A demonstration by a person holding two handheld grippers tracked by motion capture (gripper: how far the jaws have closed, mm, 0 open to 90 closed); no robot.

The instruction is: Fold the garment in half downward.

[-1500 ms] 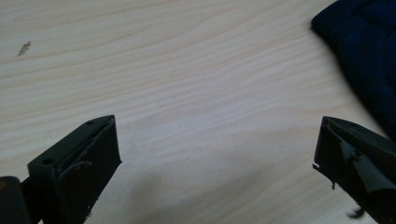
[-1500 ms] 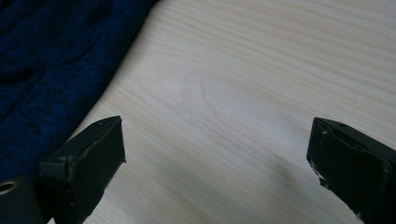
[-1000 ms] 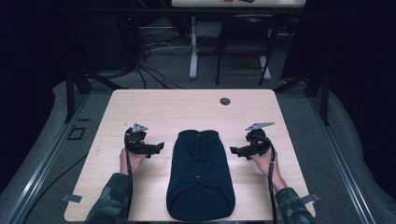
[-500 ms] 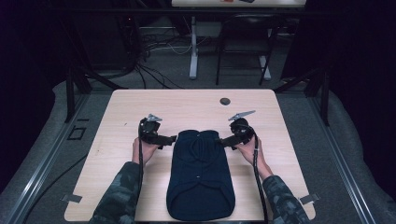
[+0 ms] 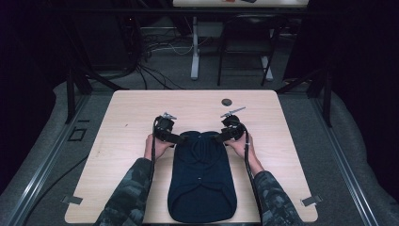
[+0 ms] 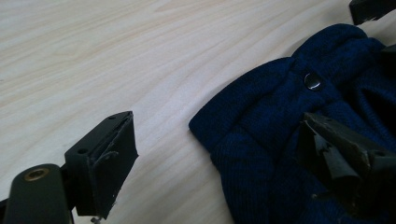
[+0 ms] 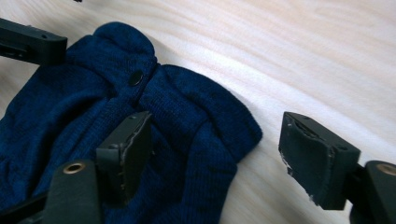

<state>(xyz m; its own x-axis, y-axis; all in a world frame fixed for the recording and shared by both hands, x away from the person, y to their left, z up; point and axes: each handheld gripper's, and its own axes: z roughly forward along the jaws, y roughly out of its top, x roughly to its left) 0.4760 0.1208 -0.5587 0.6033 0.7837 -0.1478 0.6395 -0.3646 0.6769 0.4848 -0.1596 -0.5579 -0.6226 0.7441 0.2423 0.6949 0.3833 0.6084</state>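
1. In the high view, two forearms in camouflage sleeves (image 5: 134, 188) come in from the bottom edge and reach toward the middle of the frame, one on each side of a dark blue knitted garment (image 5: 202, 181).
2. The left gripper (image 5: 176, 137) is a little left of the centre of the frame. Its tip points to the right, at the upper left corner of the garment.
3. The right gripper (image 5: 220, 137) is a little right of the centre. Its tip points to the left, at the upper right corner of the garment.
4. The left gripper (image 6: 219, 158) is released. Its jaws have just been closing, and in the left gripper view one jaw is over the bare table (image 6: 93, 56) at the lower left while the other is above the cloth at the lower right. The corner of the garment (image 6: 261, 130) lies between them, not pinched.
5. The right gripper (image 7: 215, 149) is also released, and its jaws have just been closing. One jaw is over the cloth at the lower left of the right gripper view, the other over the wood at the lower right, with the corner of the garment (image 7: 187, 112) between them.
6. The garment lies flat on the light wooden table (image 5: 131, 113), in the lower middle of the high view, narrow at its upper end and wide and rounded at the bottom.
7. Its knit is ribbed, and a small dark round snap (image 6: 312, 81) sits near the upper end.
8. A small dark round thing (image 5: 227, 101) lies on the table above the garment, well apart from it.
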